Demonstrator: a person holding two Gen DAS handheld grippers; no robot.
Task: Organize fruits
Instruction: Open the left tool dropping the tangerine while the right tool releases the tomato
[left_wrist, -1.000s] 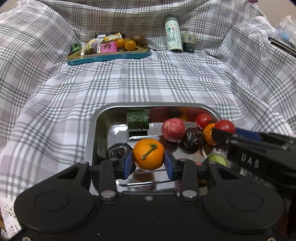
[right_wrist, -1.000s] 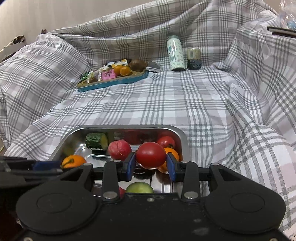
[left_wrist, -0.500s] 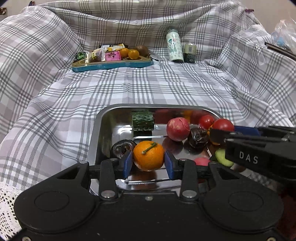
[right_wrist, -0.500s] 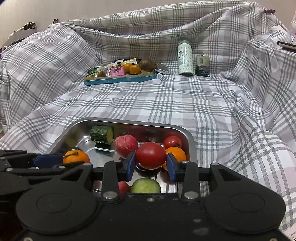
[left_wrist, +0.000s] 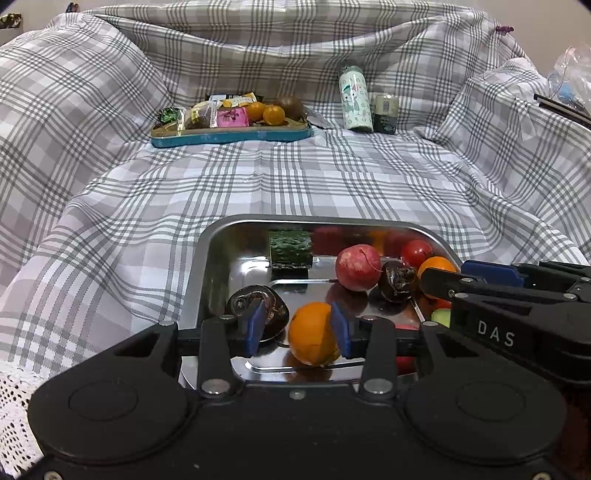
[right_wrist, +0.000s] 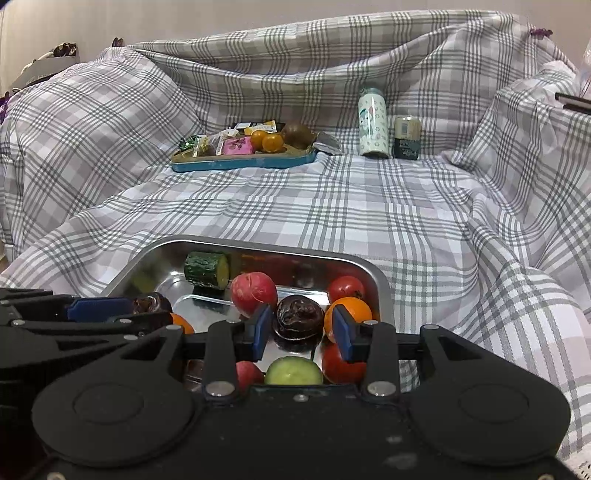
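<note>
A home: plaid sheet (right_wrist: 332, 221) draped over soft furniture, snack tray (right_wrist: 243, 160), patterned flask (right_wrist: 373, 125).

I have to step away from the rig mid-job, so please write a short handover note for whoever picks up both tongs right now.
Left tongs: open, low in the steel tray. An orange lies between the fingers with a gap on one side, so it is not gripped.
Right tongs: open and empty, with a dark wrinkled fruit just ahead and a red tomato lying just below.
Done: a pile of produce sits in the steel tray.
Left: small oranges and a brown fruit sit on the blue tray at the back, among snack packets. They are probably next.
</note>
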